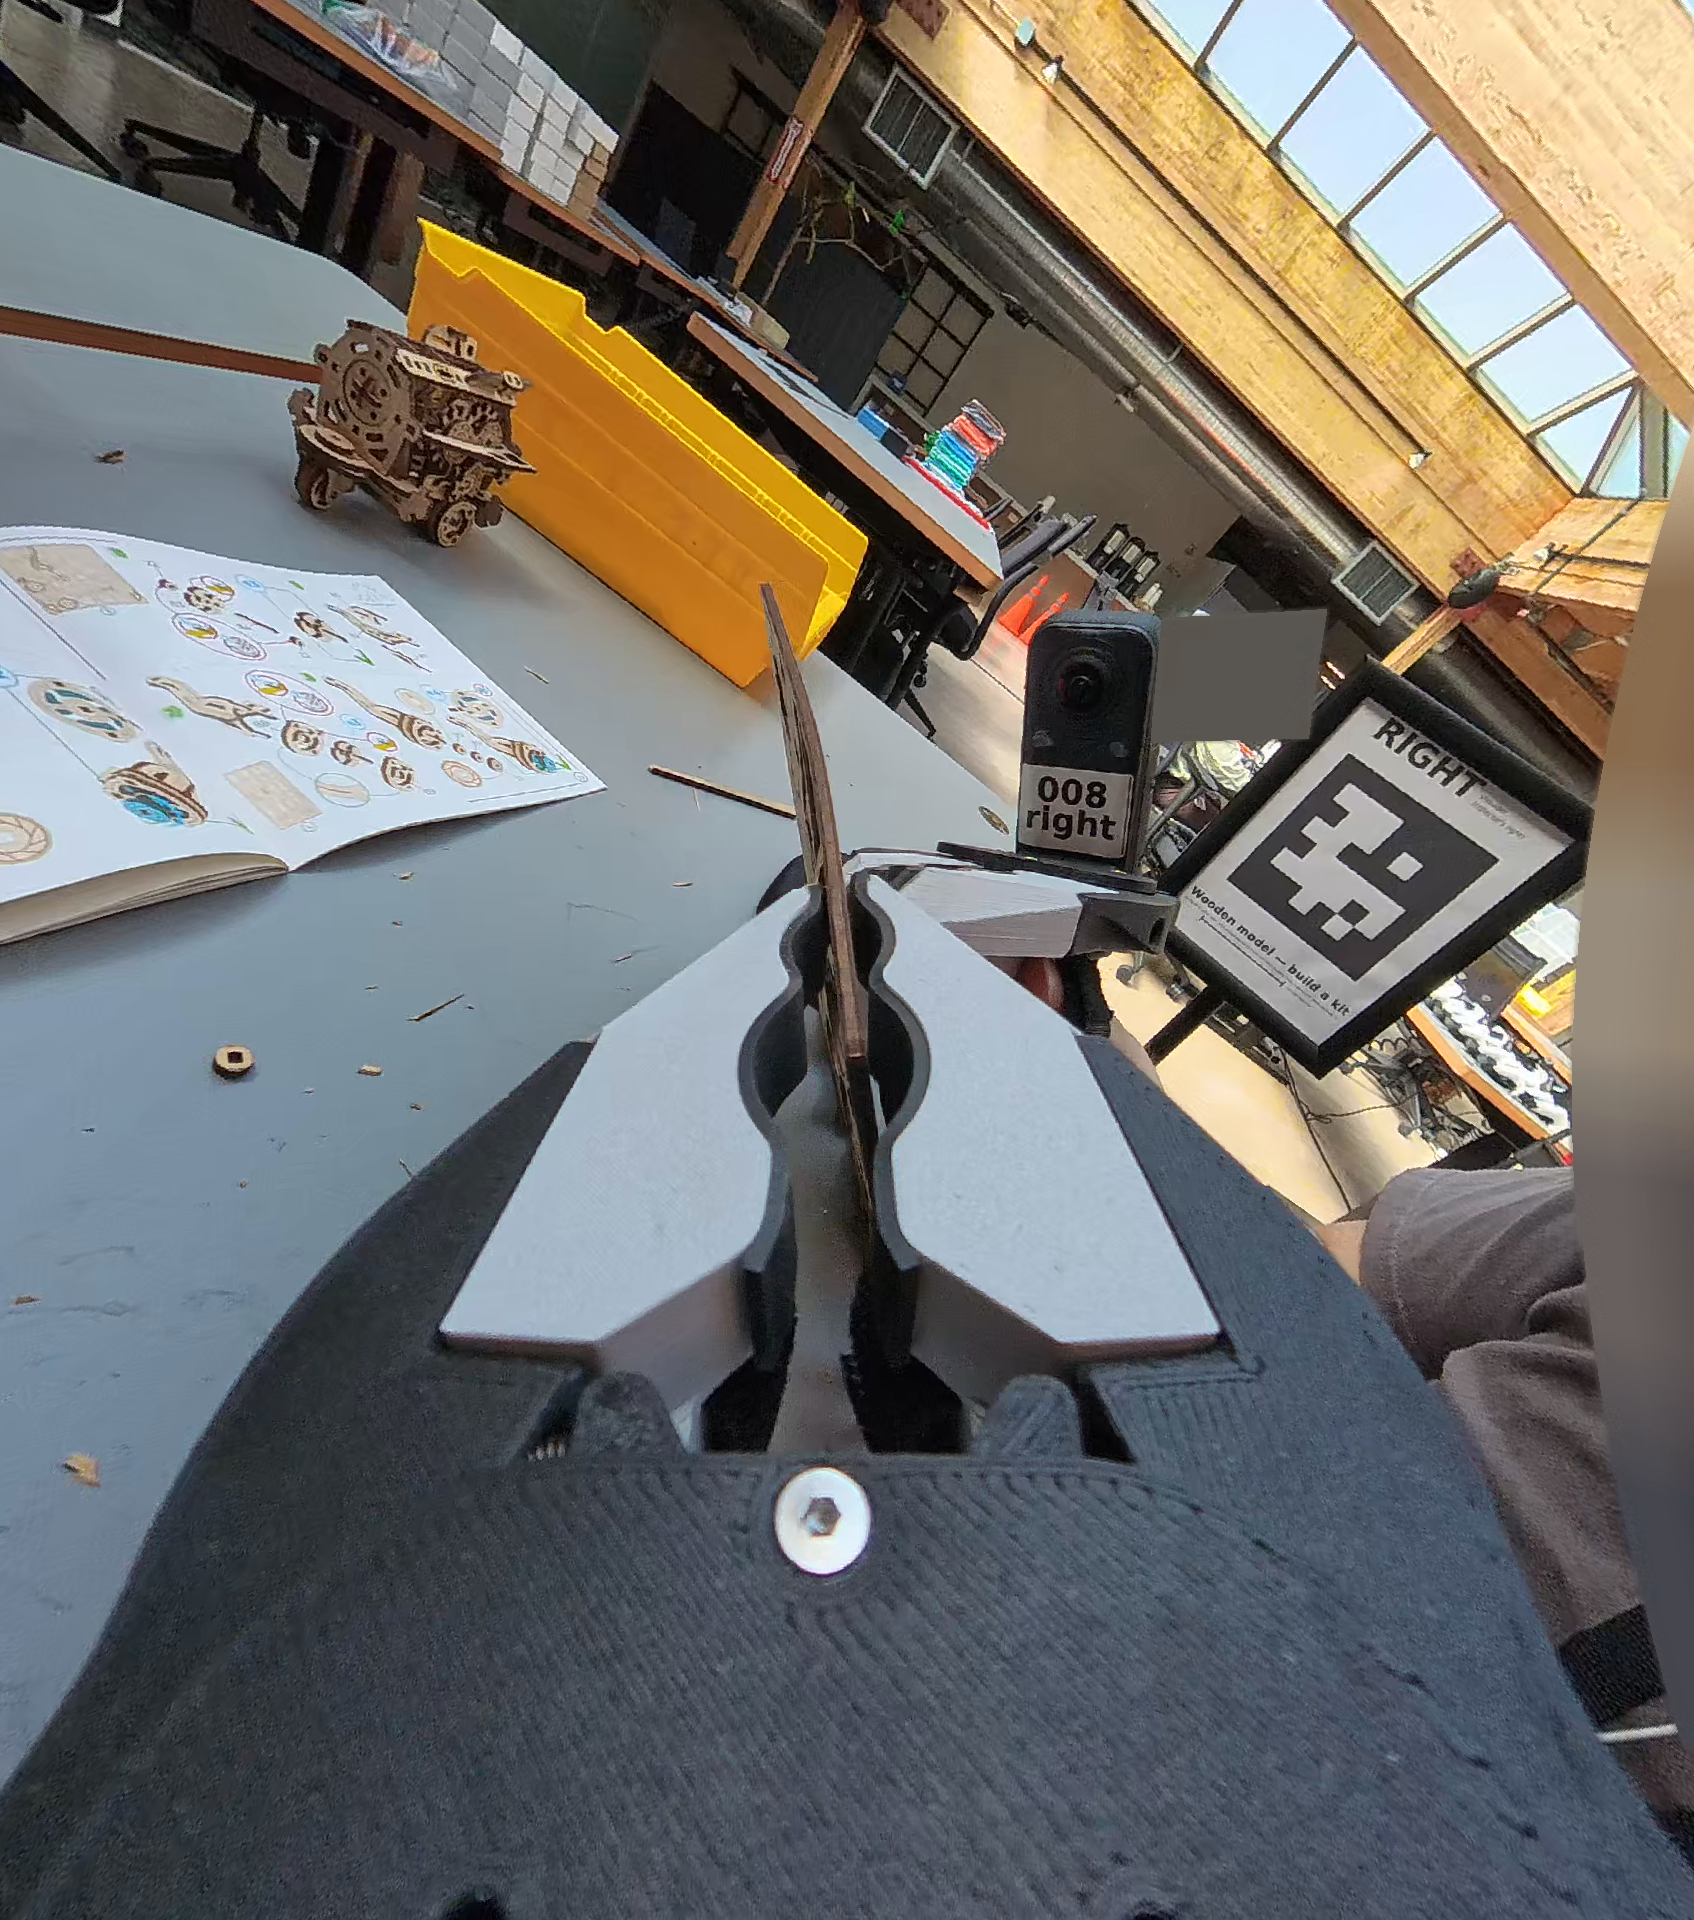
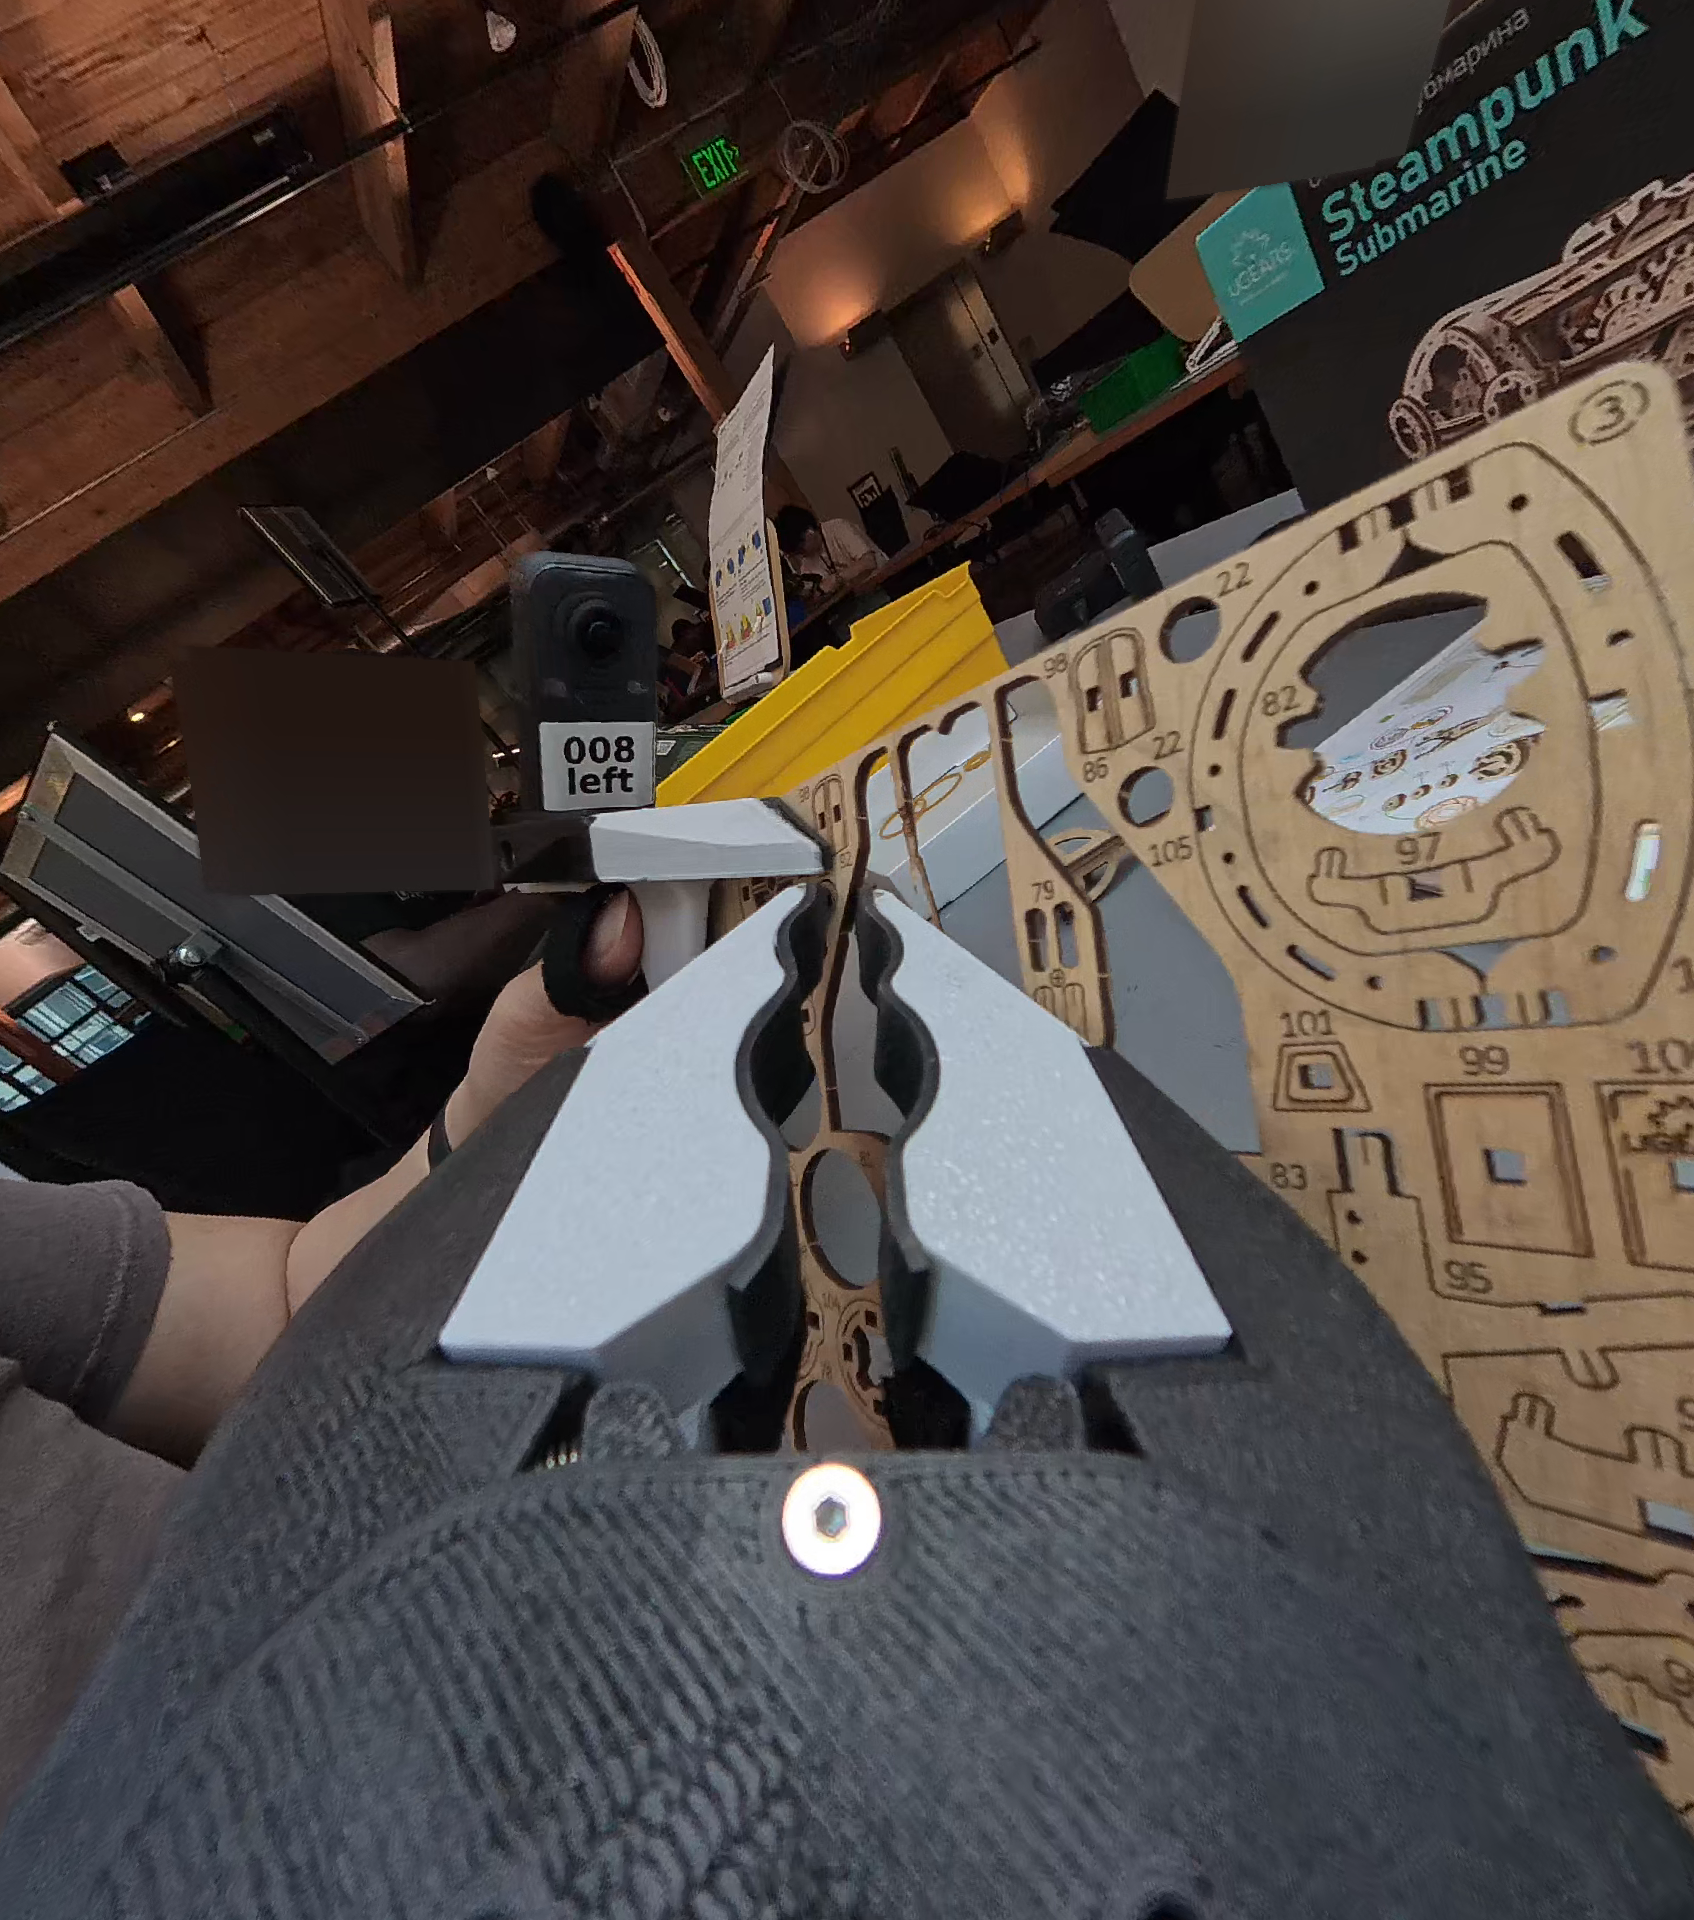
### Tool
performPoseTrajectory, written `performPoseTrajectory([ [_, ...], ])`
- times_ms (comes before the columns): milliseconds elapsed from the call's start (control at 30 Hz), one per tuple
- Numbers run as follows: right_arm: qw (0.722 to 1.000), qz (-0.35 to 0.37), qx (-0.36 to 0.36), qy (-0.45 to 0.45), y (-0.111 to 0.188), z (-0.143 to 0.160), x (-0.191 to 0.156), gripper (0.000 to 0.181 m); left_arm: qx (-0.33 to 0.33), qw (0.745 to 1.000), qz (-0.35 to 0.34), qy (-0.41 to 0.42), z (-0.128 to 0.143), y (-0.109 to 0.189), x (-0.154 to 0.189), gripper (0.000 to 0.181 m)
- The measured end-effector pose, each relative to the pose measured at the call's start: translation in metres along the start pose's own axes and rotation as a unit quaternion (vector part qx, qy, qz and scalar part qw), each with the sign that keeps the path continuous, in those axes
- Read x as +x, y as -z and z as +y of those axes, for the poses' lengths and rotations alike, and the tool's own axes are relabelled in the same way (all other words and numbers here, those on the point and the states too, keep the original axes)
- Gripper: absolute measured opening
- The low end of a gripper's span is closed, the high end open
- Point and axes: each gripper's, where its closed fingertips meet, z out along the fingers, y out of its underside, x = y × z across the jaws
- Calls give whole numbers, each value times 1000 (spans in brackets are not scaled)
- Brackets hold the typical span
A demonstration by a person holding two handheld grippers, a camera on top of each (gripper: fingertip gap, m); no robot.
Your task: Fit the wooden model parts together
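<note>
The left gripper [image 1: 838,935] is clenched on the edge of a thin laser-cut plywood parts sheet [image 1: 815,790], held upright above the grey tabletop [image 1: 147,1195]. The right gripper [image 2: 838,914] is nearly closed around a narrow strip of the same sheet [image 2: 1508,935]; a firm pinch cannot be confirmed. The sheet looks light and stiff but brittle, its thin bridges likely to snap, so grasping solid border beats cut-out parts. A half-built wooden model [image 1: 407,426] stands near the yellow bin [image 1: 656,457].
</note>
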Motion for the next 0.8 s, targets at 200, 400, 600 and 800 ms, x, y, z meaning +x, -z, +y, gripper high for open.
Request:
performPoseTrajectory([
  [200, 1000, 4, 3, -3, 0, 0, 0, 4, 0, 1000, 0, 2, 1, 0, 0, 2],
  [400, 1000, 14, -8, 11, 0, 0, 1, 3, 1, 1000, -17, -4, 1, 0, -2, 1],
  [600, 999, 32, -19, 39, 0, 1, 1, 3, 8, 999, -33, -5, 1, 0, -2, 1],
  [800, 995, 62, -23, 77, -1, 3, 3, 3, 8, 999, -42, -2, 2, 0, -4, 1],
])
